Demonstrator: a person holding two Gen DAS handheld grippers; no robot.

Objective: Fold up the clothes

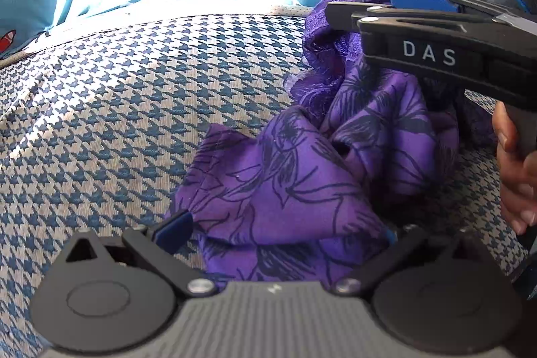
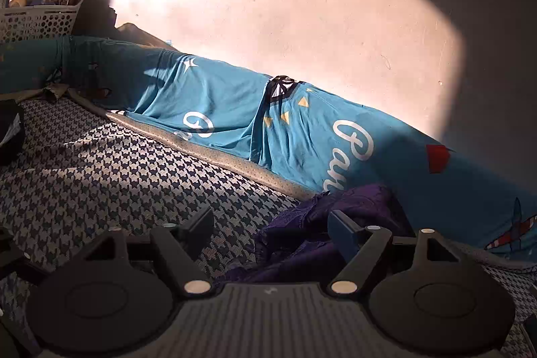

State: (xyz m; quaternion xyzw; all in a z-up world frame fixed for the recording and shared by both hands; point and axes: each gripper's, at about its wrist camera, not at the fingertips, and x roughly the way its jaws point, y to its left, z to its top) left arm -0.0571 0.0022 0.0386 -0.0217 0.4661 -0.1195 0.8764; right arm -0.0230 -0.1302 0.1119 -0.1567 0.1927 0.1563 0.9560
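The crumpled purple satin garment with dark line-drawn flowers and a lace trim lies in a loose heap on the blue-and-cream houndstooth bed cover, toward the right of the left wrist view. Its lace edge is bunched at the far end, close to the beige mesh border of the cover. One flat corner of the cloth points toward the left across the cover.

The left tool hovers at the near edge of the garment. Its blue-padded fingers stand wide apart, with the near fold of purple cloth lying between them; the pads do not press on it. The right-hand pad is mostly hidden by cloth.

The right tool comes in from the right over the far end of the heap. In its own view the fingers stand apart, the right one over the purple lace, the left one over bare houndstooth cover; nothing is clamped. In the left wrist view its black body bears white lettering "DAS", and a person's hand grips its handle at the right edge.

Behind the bed cover a turquoise printed sheet with white script and red shapes is draped along a pale plastered wall, part sunlit. A white perforated plastic basket holding bagged items stands at the far left
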